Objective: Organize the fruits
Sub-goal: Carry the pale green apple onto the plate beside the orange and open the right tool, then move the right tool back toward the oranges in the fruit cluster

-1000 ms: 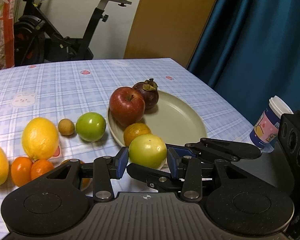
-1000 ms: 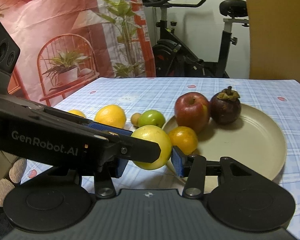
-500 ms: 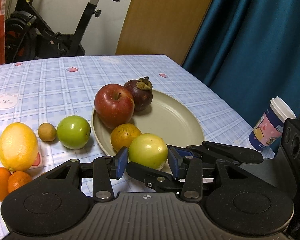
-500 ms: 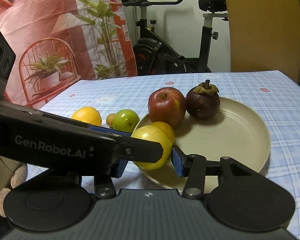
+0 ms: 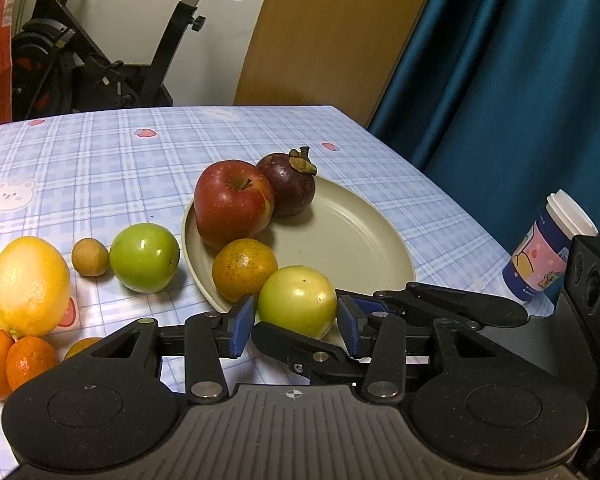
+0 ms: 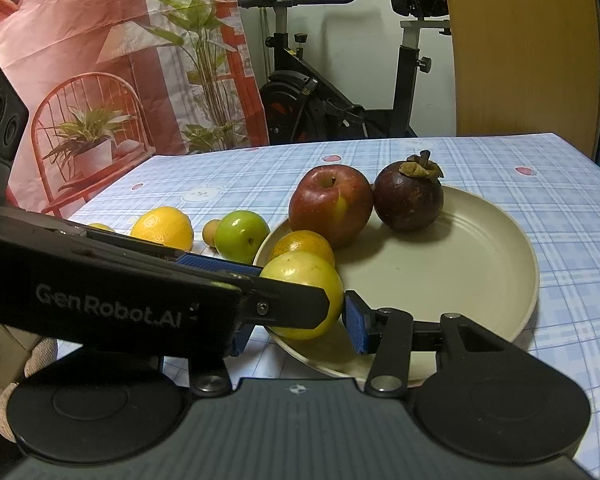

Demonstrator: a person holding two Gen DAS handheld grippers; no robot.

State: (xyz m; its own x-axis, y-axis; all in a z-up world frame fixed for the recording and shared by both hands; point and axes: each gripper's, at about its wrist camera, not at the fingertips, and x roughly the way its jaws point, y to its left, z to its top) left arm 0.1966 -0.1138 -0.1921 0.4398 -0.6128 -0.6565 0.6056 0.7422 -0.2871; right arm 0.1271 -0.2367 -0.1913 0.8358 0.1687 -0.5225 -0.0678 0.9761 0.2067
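Note:
A yellow-green fruit [image 5: 296, 300] [image 6: 300, 280] sits on the near rim of the beige plate [image 5: 360, 248] [image 6: 460, 280], beside a small orange [image 5: 244, 268]. Both grippers straddle it. My left gripper [image 5: 297, 322] has its blue pads a hair off the fruit's sides. My right gripper [image 6: 298, 330] comes in from the right; its visible pad lies against the fruit, while the left gripper's finger [image 6: 180, 280] hides the other pad. A red apple [image 5: 232, 204] and a mangosteen [image 5: 288, 184] rest at the plate's far side.
On the checked cloth left of the plate lie a green fruit [image 5: 144, 258], a small brown fruit [image 5: 90, 258], a lemon [image 5: 28, 284] and several small oranges [image 5: 12, 360]. A paper cup [image 5: 548, 252] stands near the table's right edge. An exercise bike [image 6: 340, 100] is behind the table.
The left pads have eased slightly off the fruit. Both views swung a little, so the plate now lies more squarely ahead. The fruit stays centred between both pairs of jaws.

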